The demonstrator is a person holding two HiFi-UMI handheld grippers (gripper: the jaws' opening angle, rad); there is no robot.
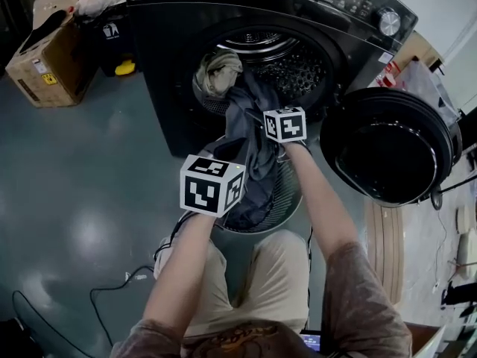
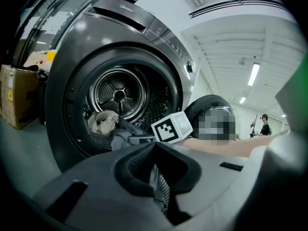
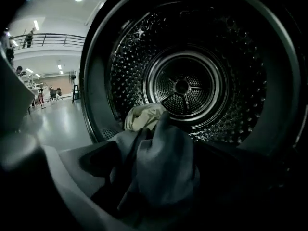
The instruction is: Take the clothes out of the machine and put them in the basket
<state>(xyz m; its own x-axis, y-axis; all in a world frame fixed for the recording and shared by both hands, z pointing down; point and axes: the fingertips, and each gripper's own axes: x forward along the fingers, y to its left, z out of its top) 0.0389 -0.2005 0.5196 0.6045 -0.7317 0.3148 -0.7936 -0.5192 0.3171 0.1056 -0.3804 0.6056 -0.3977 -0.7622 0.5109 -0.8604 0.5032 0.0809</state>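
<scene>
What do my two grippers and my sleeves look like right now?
The left gripper and right gripper each carry a white cube with black square markers: left cube, right cube. The left gripper's shell is pale grey with black padded fingers. Your shirt is brownish-grey with short sleeves.

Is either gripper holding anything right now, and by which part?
The left gripper pinches a fold of the grey garment, at its end over the basket. The right gripper is open, holding nothing.
</scene>
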